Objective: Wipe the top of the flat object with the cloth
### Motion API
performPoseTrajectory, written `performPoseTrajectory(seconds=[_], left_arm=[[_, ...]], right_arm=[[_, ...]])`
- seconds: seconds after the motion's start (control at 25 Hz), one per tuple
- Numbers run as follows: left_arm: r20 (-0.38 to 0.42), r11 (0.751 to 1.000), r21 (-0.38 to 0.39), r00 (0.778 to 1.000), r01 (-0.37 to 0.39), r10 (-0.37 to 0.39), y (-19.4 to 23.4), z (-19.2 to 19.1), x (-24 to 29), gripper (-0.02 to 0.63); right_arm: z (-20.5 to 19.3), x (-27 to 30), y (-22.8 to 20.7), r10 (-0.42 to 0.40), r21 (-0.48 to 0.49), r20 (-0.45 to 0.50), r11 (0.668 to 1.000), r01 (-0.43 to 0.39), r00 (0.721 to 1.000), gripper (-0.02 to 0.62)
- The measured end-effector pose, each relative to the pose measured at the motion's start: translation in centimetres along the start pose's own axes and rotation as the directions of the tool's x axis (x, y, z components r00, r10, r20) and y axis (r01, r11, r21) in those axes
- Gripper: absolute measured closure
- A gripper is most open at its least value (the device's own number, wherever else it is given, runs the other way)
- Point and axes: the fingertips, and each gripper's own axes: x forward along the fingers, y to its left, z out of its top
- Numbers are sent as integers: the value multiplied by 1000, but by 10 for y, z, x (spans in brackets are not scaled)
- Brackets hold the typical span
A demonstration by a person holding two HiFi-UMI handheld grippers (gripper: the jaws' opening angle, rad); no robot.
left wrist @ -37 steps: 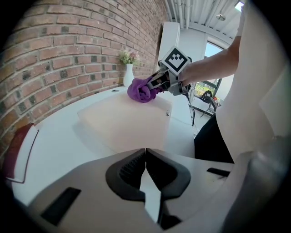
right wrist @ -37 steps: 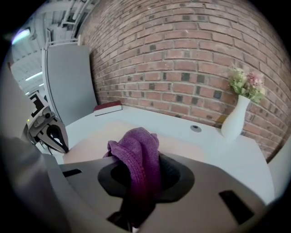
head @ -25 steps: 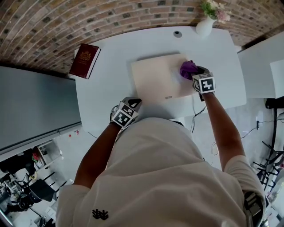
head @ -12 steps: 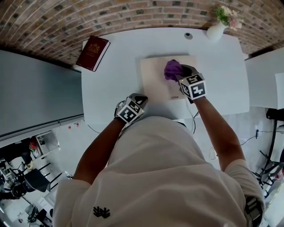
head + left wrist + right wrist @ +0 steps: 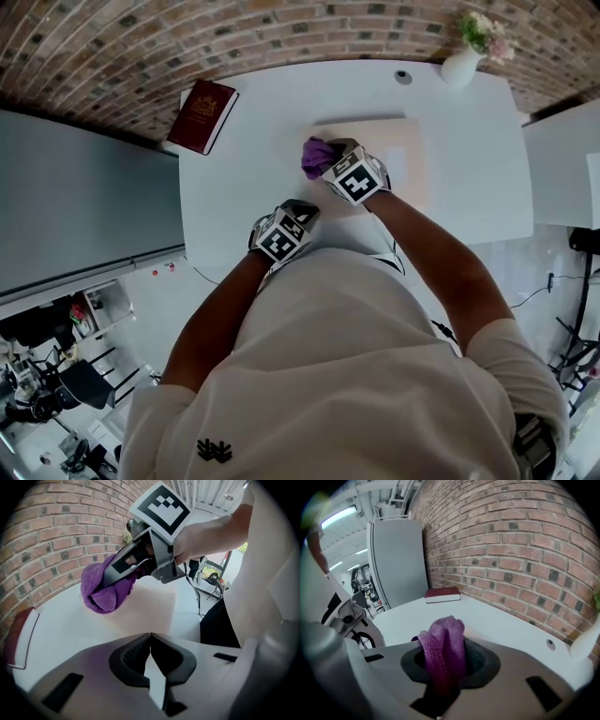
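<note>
Now the right tongs (image 5: 330, 161) are clamped tight on the bunched purple cloth (image 5: 315, 155), with the cloth down at the left edge of the flat beige board (image 5: 401, 150), which lies on the white surface (image 5: 239, 173) towards its far side. Meanwhile the left tongs (image 5: 292, 216) sit at the near edge of that surface, just short of the board, their two halves closed together with nothing between them. Off at the far left lies a dark red book (image 5: 202, 115), and a small white vase (image 5: 458, 67) of flowers stands at the far right corner.
</note>
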Motion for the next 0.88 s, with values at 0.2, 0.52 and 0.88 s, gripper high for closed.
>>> performPoseTrajectory(seconds=[0.2,0.52,0.88], left_arm=[[10,1000,0,1000,1,-1,1,1,0,581],[24,1000,-5,1000,13,-13,2,6,-3,581],[23,1000,-15,1000,21,-20,2,8,-3,581]], right_arm=[[-17,-7,-28,-49,45,-16,998,50,999,477],[-60,-45,-88,-166,164,-44,972,171,985,477],[-110,-99,-161,-291,296,-91,905,305,952,477]])
